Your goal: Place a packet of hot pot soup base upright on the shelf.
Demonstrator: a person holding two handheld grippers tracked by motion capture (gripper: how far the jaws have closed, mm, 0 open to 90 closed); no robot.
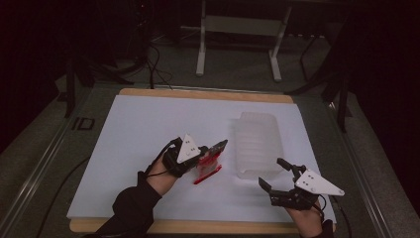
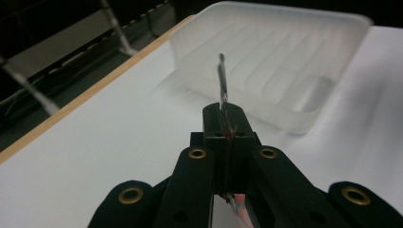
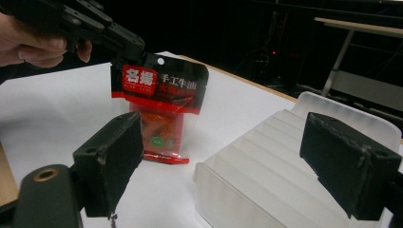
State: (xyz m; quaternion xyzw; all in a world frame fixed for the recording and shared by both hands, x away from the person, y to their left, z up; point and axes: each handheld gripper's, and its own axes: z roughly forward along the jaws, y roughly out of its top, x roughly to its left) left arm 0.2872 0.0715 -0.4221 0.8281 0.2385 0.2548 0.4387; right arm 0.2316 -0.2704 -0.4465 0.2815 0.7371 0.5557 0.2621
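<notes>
Sauce packet point(image 3: 159, 111) hangs clamped by its top edge in left claw point(image 1: 214, 148); right claw point(image 1: 277, 174) apart.

left gripper point(image 1: 214, 148) raised, fingers pinched shut; right gripper point(image 1: 278, 176) low, fingers spread wide

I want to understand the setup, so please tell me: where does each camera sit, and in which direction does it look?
High view: above the person's side, looking forward and down on the table; both forearms and the left gripper and right gripper show.
Left gripper view: rides the left gripper, looking along its shut jaws, which pinch the packet edge-on, toward the plastic tray.
Right gripper view: rides the right gripper, looking between its open jaws.
Shared: the packet and tray appear in all three.
</notes>
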